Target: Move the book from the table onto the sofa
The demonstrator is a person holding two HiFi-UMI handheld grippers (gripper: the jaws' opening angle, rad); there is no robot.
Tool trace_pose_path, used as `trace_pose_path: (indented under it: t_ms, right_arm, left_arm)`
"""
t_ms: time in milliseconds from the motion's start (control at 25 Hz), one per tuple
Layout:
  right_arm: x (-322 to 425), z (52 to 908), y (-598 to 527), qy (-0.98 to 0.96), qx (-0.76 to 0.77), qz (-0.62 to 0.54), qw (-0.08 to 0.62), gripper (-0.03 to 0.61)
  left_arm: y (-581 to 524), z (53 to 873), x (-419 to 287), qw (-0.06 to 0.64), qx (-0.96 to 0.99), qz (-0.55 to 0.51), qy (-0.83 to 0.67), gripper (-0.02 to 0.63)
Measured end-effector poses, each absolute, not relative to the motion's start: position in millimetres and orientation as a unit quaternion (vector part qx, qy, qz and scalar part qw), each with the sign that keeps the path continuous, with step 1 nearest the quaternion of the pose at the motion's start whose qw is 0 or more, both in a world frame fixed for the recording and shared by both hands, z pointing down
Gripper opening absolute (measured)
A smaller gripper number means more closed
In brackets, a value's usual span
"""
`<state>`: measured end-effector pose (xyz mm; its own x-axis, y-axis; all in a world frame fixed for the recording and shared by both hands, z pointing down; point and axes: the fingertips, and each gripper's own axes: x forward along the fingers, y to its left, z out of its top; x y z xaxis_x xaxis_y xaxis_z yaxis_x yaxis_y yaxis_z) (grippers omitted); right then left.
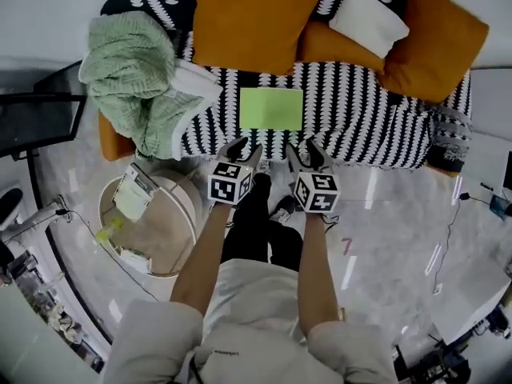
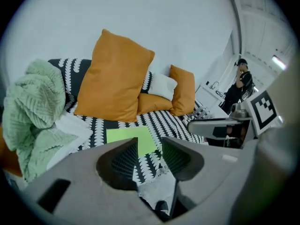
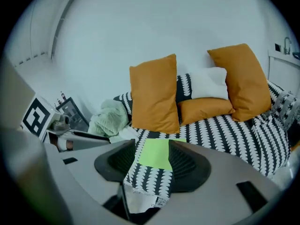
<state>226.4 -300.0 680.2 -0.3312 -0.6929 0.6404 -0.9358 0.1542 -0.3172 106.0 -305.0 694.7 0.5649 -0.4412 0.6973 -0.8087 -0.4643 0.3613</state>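
Observation:
A flat light-green book (image 1: 271, 108) lies on the black-and-white patterned sofa (image 1: 360, 110), near the seat's front edge. Both grippers hang side by side just in front of that edge, apart from the book. My left gripper (image 1: 244, 149) has its jaws parted with nothing between them. My right gripper (image 1: 308, 152) also stands open and empty. In the left gripper view the book (image 2: 131, 139) shows beyond the left gripper (image 2: 150, 144). Past the gap of the right gripper (image 3: 152, 146), the right gripper view shows the book (image 3: 157, 153) on the seat.
Orange cushions (image 1: 256, 18) (image 1: 436, 42) and a white pillow (image 1: 368, 21) lean at the sofa's back. A green knitted blanket (image 1: 132, 74) is heaped on its left end. A round light table (image 1: 172, 230) with small items stands at lower left. A person (image 2: 239, 86) stands far off.

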Motion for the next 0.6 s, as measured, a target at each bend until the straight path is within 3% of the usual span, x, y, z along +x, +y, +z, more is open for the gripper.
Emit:
trace_pose_path:
  t_ms: [400,600]
  right_arm:
    - [235,580,-236,-0.773,0.543,0.291,0.148,0.219]
    - [241,544,-196,-0.79,0.538,0.267,0.125,0.154]
  left_arm:
    - [-233,581,114,0.271,0.832,0.223,-0.429,0.076]
    - [-197,544,130,0.232,0.84,0.214,-0.441,0.025]
